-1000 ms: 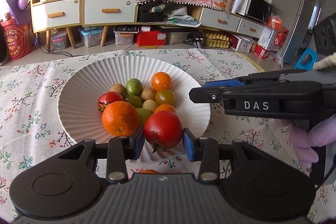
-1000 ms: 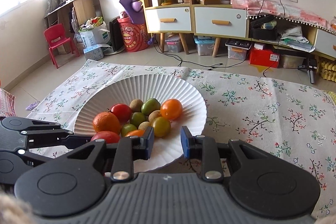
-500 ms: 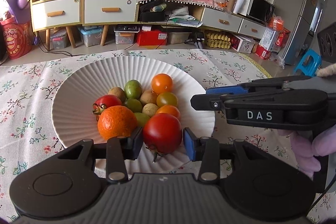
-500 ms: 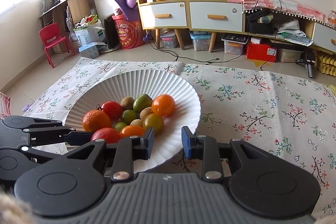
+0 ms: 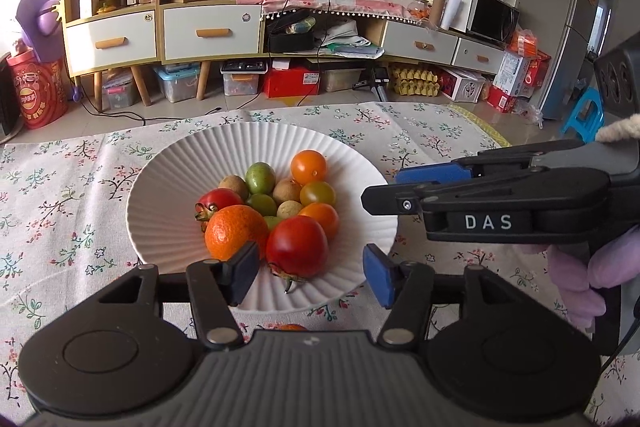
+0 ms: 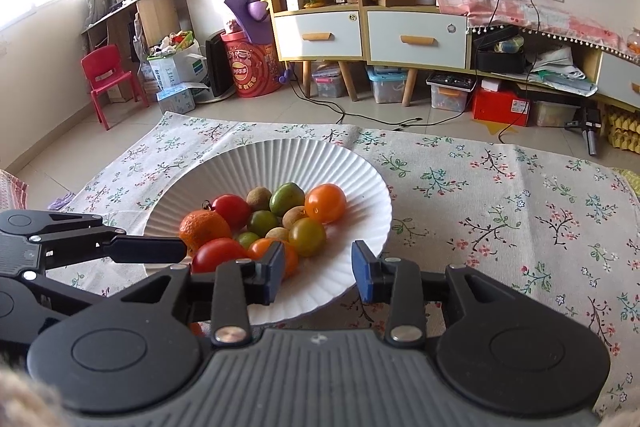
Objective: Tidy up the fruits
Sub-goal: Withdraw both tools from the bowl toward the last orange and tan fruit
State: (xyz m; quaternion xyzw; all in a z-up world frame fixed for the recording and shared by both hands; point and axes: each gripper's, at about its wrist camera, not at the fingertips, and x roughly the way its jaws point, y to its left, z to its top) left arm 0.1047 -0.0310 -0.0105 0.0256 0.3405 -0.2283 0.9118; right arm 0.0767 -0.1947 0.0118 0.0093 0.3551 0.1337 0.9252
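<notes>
Left hand-held gripper angled down, jaws just opened around red tomato

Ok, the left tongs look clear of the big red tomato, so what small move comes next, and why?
Probably draw the left tongs straight back from the plate. Their jaws have just been opening and now stand apart from the big red tomato, which lies on the plate beside the orange with no pad pressing it. Backing out straight should avoid nudging the pile.
</notes>
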